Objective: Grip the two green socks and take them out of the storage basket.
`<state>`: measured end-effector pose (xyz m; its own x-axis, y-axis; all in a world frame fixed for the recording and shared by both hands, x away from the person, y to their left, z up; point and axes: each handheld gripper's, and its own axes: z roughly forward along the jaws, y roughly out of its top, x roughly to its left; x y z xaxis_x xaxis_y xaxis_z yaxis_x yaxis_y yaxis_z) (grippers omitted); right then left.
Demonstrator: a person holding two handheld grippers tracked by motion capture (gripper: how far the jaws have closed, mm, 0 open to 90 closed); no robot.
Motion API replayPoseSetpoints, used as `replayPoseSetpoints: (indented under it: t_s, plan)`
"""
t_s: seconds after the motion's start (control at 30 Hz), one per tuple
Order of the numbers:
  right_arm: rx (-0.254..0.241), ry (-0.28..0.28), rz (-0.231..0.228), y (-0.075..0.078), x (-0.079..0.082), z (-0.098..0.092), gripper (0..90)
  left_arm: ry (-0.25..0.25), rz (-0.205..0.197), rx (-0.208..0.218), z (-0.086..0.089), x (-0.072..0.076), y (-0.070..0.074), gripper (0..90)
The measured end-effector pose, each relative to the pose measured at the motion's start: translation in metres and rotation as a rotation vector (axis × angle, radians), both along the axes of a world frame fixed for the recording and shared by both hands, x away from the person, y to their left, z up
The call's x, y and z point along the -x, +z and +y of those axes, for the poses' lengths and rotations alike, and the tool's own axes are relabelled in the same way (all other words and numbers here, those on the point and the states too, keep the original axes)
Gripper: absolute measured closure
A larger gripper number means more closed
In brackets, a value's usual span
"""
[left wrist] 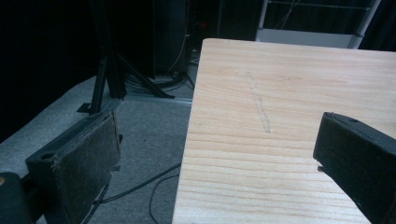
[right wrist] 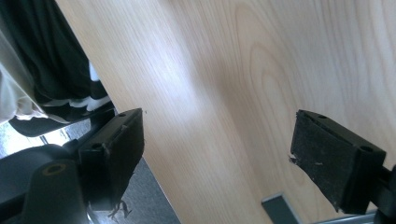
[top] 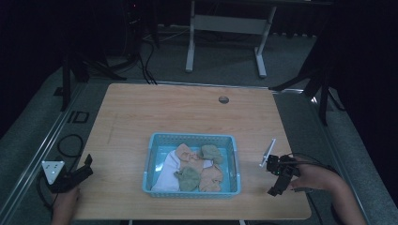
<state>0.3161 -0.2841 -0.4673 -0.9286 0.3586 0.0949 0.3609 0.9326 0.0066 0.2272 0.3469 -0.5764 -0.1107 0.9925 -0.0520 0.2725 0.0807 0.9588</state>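
- Basket (top: 234, 161), turquoise, sits at lower centre of the table (top: 187, 112), holding crumpled socks (top: 190, 178); their count is hard to make out.
- Left gripper (top: 87, 166), lower left at the table edge, jaws spread, empty.
- Right gripper (top: 277, 180), lower right, jaws likewise apart, nothing between.

In the high view the basket (top: 191, 138) holds a heap of cloths (top: 192, 168), too small and overlapped to count or tell apart. The person's forearms are cut off by the bottom edge, and the left hand (top: 64, 205) partly so. The left gripper (top: 86, 168) and right gripper (top: 276, 187) are too small there to judge their jaws. In the right gripper view, dark and pale fabric (right wrist: 42, 79) is cut off at the left edge.
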Motion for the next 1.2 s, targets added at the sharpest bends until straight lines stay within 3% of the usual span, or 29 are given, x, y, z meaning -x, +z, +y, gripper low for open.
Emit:
replayPoseSetpoints:
  t_s: [0.3,0.57,1.2]
  plan:
    - [0.013,0.088,-0.008,0.017,-0.007,0.040,17.3,-0.002,-0.001,0.001,0.000,0.000,0.000,0.7]
    - [0.001,0.132,-0.032,0.035,-0.011,0.076,20.1,-0.002,-0.004,0.004,0.000,0.000,0.000,0.7]
    - [0.012,0.305,-0.036,0.030,-0.017,0.165,20.1,-0.006,-0.005,0.006,0.000,0.000,0.000,0.7]
